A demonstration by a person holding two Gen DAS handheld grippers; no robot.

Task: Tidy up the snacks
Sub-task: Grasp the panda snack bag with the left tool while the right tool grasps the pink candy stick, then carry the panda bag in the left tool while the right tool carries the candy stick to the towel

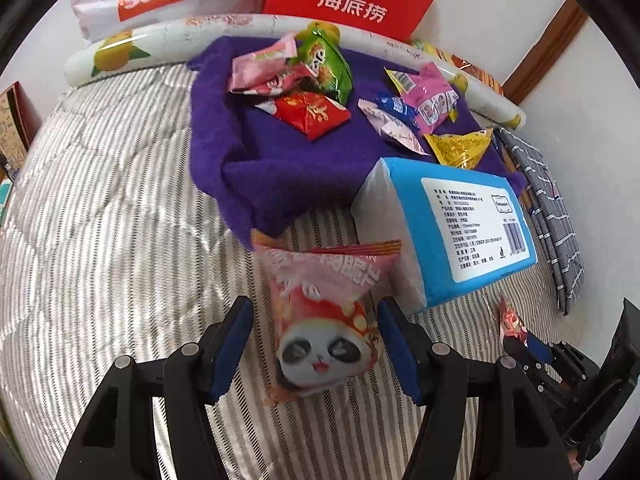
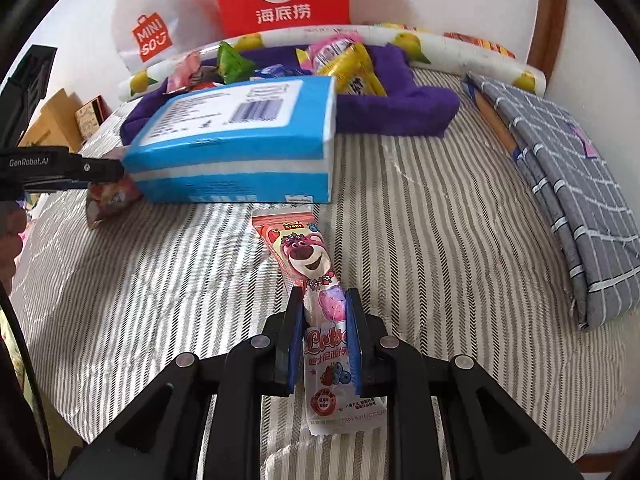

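The striped bed point(image 2: 420, 208) carries everything, and the sorting looks well under way but not finished. On the purple towel point(image 1: 256, 152) by the wall a good heap of snacks already sits: a green packet point(image 1: 326, 66), pink ones, a red packet point(image 1: 310, 114), a yellow triangle packet point(image 1: 460, 148) and a few more. I judge these the sorted lot. A blue tissue pack point(image 1: 452, 224) rests with its far end on the towel's near edge and its near end on the bed.

Two snacks are still on their way. The left gripper point(image 1: 314, 344) has a panda snack bag point(image 1: 320, 320) between its fingers point(image 1: 230, 348); the gap stands fairly wide, the blue pads look to be against the bag's sides, and the bag seems lifted off the bed, so I take it as held. The right gripper point(image 2: 323, 336) is clamped tight on a long bear candy stick point(image 2: 316, 280), gripping its lower half with the bear end pointing toward the tissue pack.

The left view looks down onto the towel, so the heap can be counted there; the right view sees only packet tops behind the tissue pack. The right view alone shows the folded grey checked cloth point(image 2: 568, 184) in full and the left gripper's side against the tissue pack. Each view shows the other gripper only at its edge.
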